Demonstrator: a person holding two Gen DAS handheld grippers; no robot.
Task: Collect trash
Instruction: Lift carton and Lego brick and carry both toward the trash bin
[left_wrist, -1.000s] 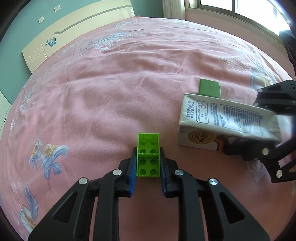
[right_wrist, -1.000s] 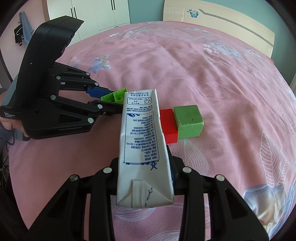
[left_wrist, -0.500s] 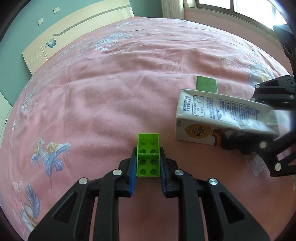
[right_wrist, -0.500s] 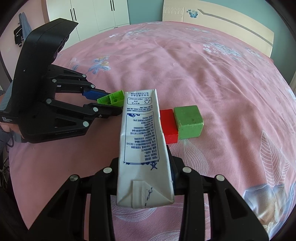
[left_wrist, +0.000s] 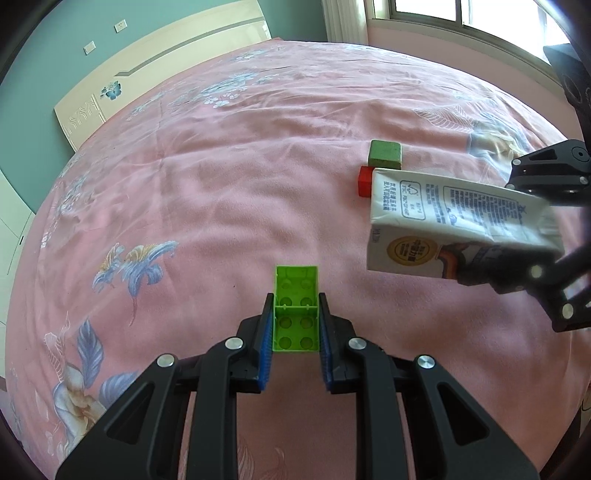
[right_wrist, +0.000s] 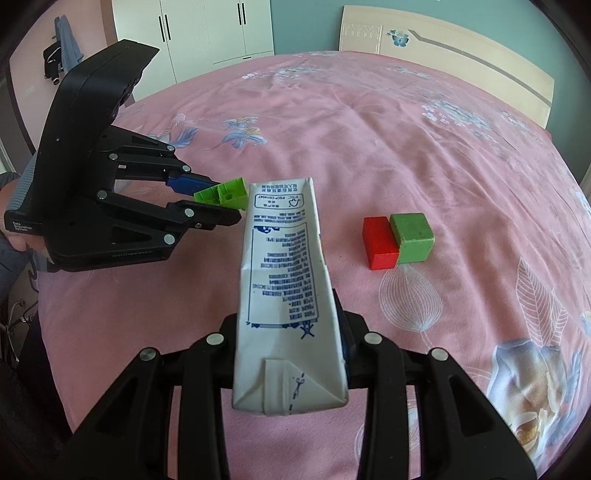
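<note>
My left gripper (left_wrist: 295, 314) is shut on a lime green toy brick (left_wrist: 296, 308), its hollow underside facing the camera, held above the pink bedspread. From the right wrist view the same left gripper (right_wrist: 221, 205) and green brick (right_wrist: 223, 195) hang at the left. A white milk carton (right_wrist: 286, 295) lies lengthwise between the fingers of my right gripper (right_wrist: 290, 328), which is shut on it. In the left wrist view this carton (left_wrist: 447, 225) floats at the right, above the bed. A red block (right_wrist: 380, 242) and a dark green block (right_wrist: 412, 236) lie side by side on the bedspread.
The pink flowered bedspread (left_wrist: 221, 177) fills both views. A cream headboard (right_wrist: 461, 48) stands at the far side, white wardrobes (right_wrist: 207, 29) at the back left. A window (left_wrist: 461, 14) is beyond the bed. A person's hand (right_wrist: 18, 236) holds the left gripper.
Both grippers have lifted and drawn back from the bed with their loads. The red and green blocks now show clear of the carton, further right in the right wrist view.
</note>
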